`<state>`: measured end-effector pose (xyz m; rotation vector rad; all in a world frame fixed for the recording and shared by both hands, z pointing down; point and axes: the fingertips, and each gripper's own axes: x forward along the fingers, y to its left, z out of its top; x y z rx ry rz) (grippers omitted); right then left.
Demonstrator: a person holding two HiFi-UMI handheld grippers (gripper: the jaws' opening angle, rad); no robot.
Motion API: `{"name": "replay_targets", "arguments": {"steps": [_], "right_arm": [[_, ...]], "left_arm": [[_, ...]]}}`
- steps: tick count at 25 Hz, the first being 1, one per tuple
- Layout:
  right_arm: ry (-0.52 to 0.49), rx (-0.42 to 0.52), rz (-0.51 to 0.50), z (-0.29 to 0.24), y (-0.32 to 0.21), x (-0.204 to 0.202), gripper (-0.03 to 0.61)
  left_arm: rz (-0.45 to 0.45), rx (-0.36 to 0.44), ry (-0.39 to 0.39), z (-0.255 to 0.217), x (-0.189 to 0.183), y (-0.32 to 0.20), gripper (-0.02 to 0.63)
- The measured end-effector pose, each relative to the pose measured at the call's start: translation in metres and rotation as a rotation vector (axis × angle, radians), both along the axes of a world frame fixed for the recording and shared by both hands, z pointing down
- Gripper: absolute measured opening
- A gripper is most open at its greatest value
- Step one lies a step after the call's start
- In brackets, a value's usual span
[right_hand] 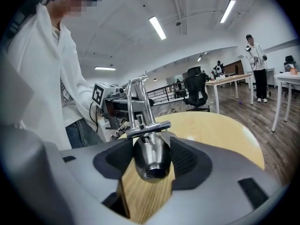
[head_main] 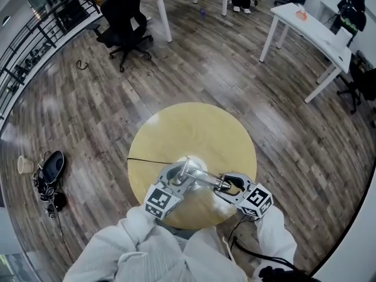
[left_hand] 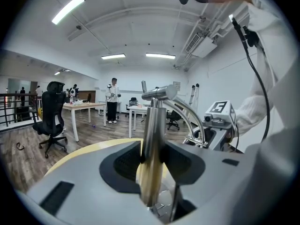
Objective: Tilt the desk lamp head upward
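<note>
A chrome desk lamp (head_main: 198,176) stands at the near edge of the round yellow table (head_main: 194,125). My left gripper (left_hand: 152,159) is shut on its upright chrome post (left_hand: 153,135), and both dark pads touch the tube. My right gripper (right_hand: 151,162) is shut on the bullet-shaped lamp head (right_hand: 151,157), which points back at the camera. A light wood-grain piece (right_hand: 145,191) shows just under the head. In the head view the left gripper (head_main: 176,182) and the right gripper (head_main: 232,187) sit close together on either side of the lamp. The bent chrome arm (left_hand: 187,114) runs between them.
A thin black cable (head_main: 151,160) crosses the table's left side. On the plank floor are a black office chair (head_main: 124,17) at the far left, white desks (head_main: 311,33) at the far right, and a paper cup (head_main: 24,165) and dark shoes (head_main: 51,172) at the left. A person (left_hand: 112,100) stands far off.
</note>
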<state>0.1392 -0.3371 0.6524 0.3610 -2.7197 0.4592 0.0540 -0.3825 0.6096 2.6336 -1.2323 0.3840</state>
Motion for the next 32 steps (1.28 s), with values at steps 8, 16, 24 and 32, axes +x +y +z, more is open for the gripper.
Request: {"name": "replay_targets", "arguments": {"steps": [8, 16, 24, 32], "right_arm": [[0.003, -0.001, 0.055, -0.019, 0.007, 0.002, 0.253], [0.045, 0.05, 0.082, -0.048, 0.015, 0.017, 0.252], [0.1, 0.17, 0.1, -0.113, 0.02, 0.035, 0.247], [0.144, 0.335, 0.085, -0.192, 0.018, 0.017, 0.239]], "left_arm": [[0.011, 0.001, -0.038, 0.003, -0.006, -0.001, 0.147], [0.05, -0.001, -0.09, 0.006, -0.005, 0.005, 0.146], [0.06, -0.012, -0.1, 0.009, -0.004, 0.007, 0.146], [0.061, -0.02, -0.091, 0.006, -0.008, 0.007, 0.146]]}}
